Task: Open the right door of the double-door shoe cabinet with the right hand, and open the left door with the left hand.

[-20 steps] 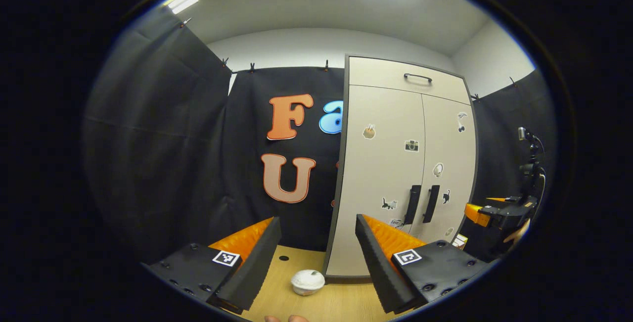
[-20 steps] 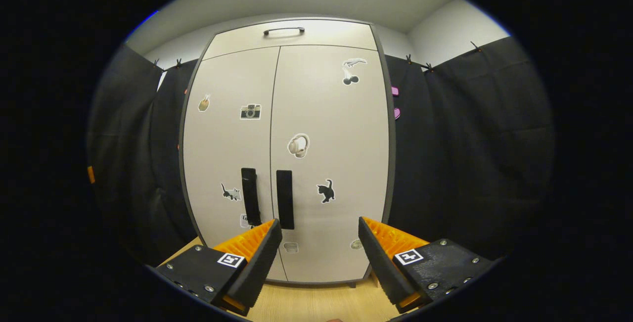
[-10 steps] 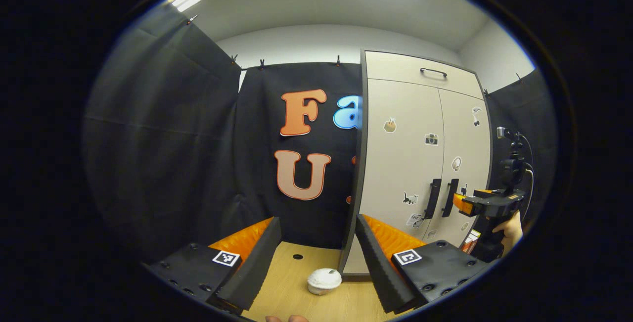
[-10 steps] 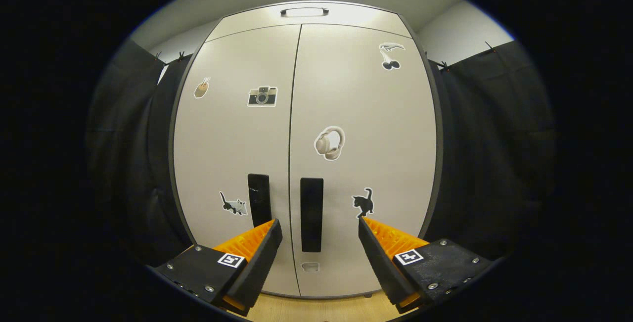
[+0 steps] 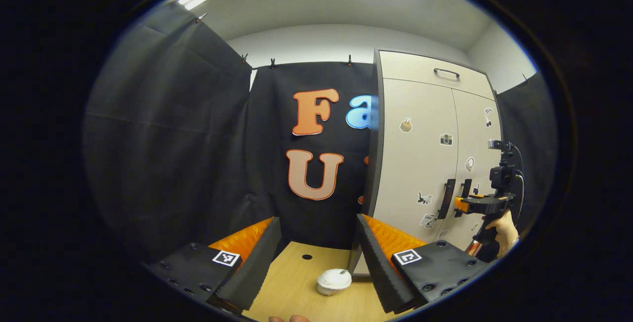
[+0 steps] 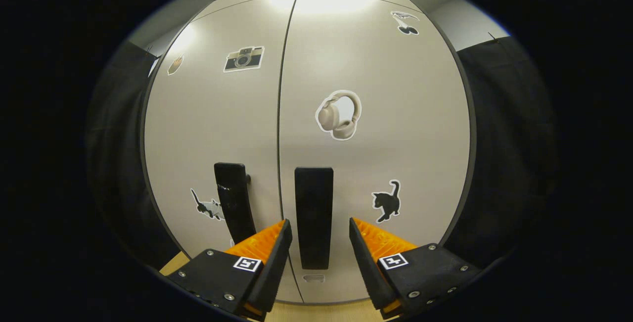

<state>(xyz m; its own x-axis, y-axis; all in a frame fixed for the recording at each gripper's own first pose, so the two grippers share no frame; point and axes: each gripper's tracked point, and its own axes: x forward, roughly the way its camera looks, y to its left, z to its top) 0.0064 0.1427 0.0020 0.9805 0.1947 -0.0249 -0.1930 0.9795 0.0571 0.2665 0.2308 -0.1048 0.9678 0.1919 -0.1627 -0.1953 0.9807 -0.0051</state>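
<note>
The beige shoe cabinet point(image 6: 376, 89) stands close ahead in the right gripper view, both doors closed. The right door's black handle point(image 6: 314, 213) lies straight between my right gripper's point(image 6: 319, 238) open fingers, still a little beyond the tips. The left door's handle point(image 6: 233, 203) is just left of it. In the left gripper view the cabinet point(image 5: 420, 163) is off to the right, seen at an angle, with its two handles point(image 5: 449, 198). My left gripper point(image 5: 319, 240) is open and holds nothing. My right gripper point(image 5: 470, 205), held by a hand point(image 5: 503, 228), hovers at those handles.
A small white bowl-like object point(image 5: 334, 281) sits on the wooden floor point(image 5: 292, 292) left of the cabinet's front corner. Black cloth point(image 5: 173, 139) lines the booth's walls. A top drawer handle point(image 5: 446, 72) is high on the cabinet.
My right gripper has moved closer to the cabinet, lining up on the right door's handle. The left gripper's view has swung left, so the cabinet slid rightward in it.
</note>
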